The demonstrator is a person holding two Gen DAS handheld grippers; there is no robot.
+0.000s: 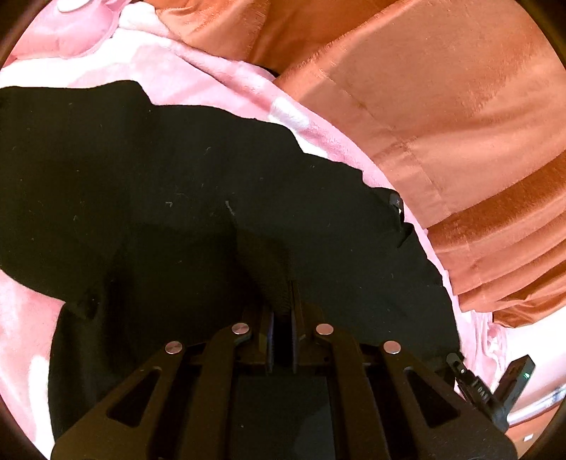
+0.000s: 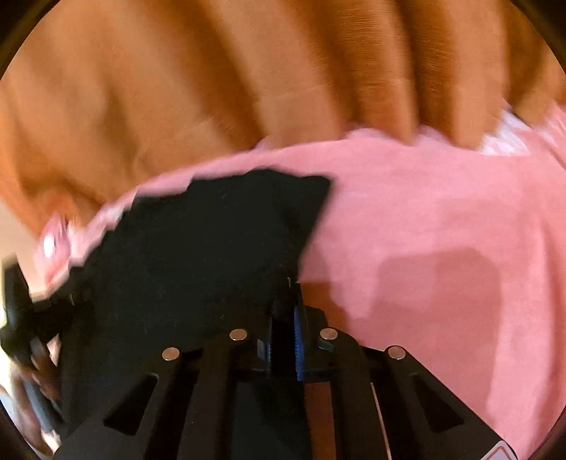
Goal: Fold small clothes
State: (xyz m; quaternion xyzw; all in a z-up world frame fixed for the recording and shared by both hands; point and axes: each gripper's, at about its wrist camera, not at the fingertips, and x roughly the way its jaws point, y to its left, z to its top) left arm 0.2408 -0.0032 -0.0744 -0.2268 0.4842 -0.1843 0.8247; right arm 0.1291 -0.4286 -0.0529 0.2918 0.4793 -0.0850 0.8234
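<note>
no container shows in either view. one black garment [image 1: 198,198] lies spread on a pink blanket [image 1: 219,78], and it fills most of the left wrist view, reaching close to the blanket's far edge where the orange curtain [image 1: 442,88] hangs in folds. a small tag shows at the garment's far right edge, just beside the curtain.

two grippers are in play. the left gripper [image 1: 283,300] has its fingers drawn close together with a fold of the black cloth pinched between them; the fabric rises in a ridge into the narrow gap. the right gripper [image 2: 288,297] is likewise pressed nearly together, nipping the right-hand edge of the black garment [image 2: 198,254], whose pointed corner lies out on the pink blanket [image 2: 424,212] ahead of it. the right wrist view is blurred, so the fine detail of that grip is hard to read.

at the left edge of the right wrist view the other gripper's body appears as a dark blurred shape. a pink cushion [image 1: 70,24] sits at the blanket's far left corner. the orange curtain [image 2: 212,70] closes off the whole far side behind the blanket in both views.
</note>
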